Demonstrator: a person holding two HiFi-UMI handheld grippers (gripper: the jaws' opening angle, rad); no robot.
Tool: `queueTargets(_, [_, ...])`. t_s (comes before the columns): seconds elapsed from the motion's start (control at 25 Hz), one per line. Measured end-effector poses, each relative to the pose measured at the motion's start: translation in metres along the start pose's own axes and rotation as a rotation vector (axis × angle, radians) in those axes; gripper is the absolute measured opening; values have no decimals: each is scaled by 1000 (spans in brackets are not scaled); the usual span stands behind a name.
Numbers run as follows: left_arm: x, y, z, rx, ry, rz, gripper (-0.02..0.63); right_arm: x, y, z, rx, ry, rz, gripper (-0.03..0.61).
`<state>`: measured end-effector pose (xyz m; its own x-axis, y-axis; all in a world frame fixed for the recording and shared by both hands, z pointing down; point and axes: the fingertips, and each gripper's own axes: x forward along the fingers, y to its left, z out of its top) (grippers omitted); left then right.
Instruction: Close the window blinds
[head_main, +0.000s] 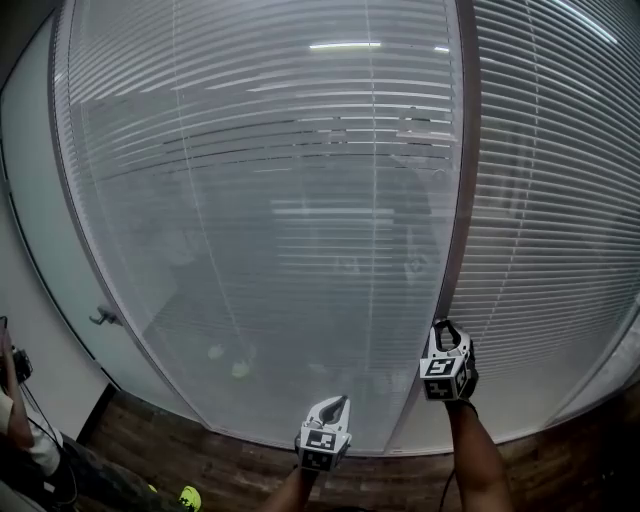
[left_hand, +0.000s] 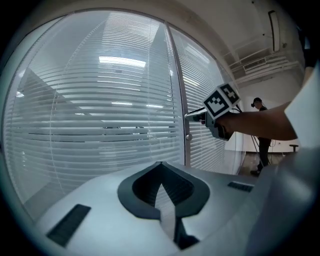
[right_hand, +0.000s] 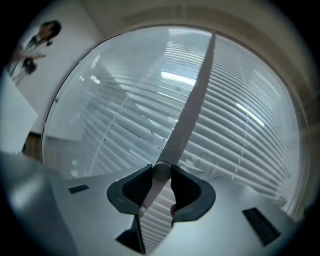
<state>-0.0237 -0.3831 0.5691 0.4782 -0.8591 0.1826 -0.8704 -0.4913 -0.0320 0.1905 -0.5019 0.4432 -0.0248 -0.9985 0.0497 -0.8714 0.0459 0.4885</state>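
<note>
The right tongs clamp the round knob on the upright frame post. The left tongs are pinched together, empty. The blinds fill the window, their slats running level.

Head view looked forward and steeply down onto the window blinds. Left gripper view faced the blinds from near, with the right gripper to its right. Right gripper view sat against the knob on the frame post. All three shared that post.
</note>
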Motion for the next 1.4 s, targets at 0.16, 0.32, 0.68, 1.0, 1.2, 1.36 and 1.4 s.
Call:
queueTargets(0.16, [-3,1,-3,-3,9,-5,2,-2,6,-5,-305,17,-27,123])
queueTargets(0.32, [-6,6,-1,0,-2,1,2,-2,11,-6,-664,25,-60,123])
queueTargets(0.68, [-4,7,-3,8,4,3,2,-1,17,-11,-1144,6,-44,123])
queueTargets(1.0, [-2,2,3,8,-6,-3,2,1,14,-11,-1053,13,-63,123])
queueTargets(1.2, [-1,-2,3,4,-1,-5,2,-23,15,-3,-802,-42,-19,124])
queueTargets(1.36, [2,-9,5,10,-1,-7,2,-27,17,0,-514,-37,57,124])
queueTargets(1.4, [3,-12,6,15,0,-12,2,-25,16,0,-436,-29,73,124])
